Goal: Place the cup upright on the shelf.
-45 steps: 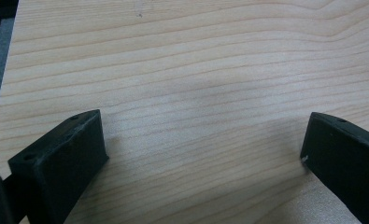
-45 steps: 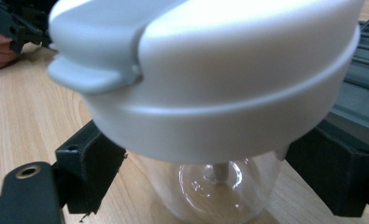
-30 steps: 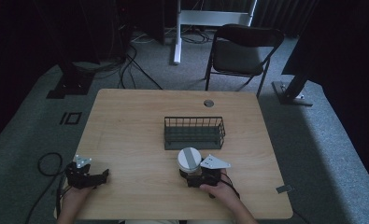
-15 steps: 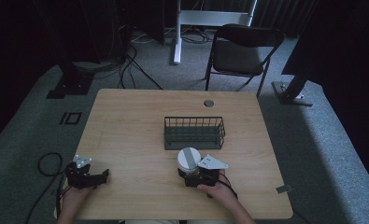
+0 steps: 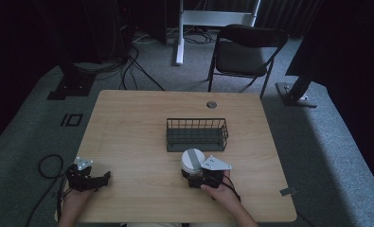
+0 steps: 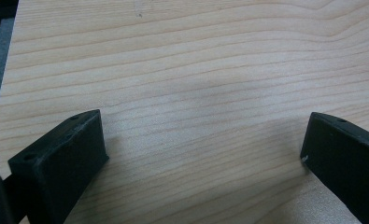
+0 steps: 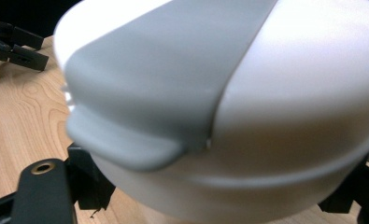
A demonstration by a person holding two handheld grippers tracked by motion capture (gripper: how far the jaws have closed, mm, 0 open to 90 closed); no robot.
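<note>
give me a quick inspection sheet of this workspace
surface: wooden table, bare light wood, no spills seen
job's things: white container with a grey lid band, held at the right claw, just in front of the wire basket; basket looks empty
clutter: small round fitting near the table's far edge, nothing else seen
grippers: right claw shut on the container; left claw open, jaws wide apart over bare wood near the front left corner
cables: one loops on the floor by the left claw; more lie on the floor beyond the table
surroundings: folding chair, stand bases, grey carpet
</note>
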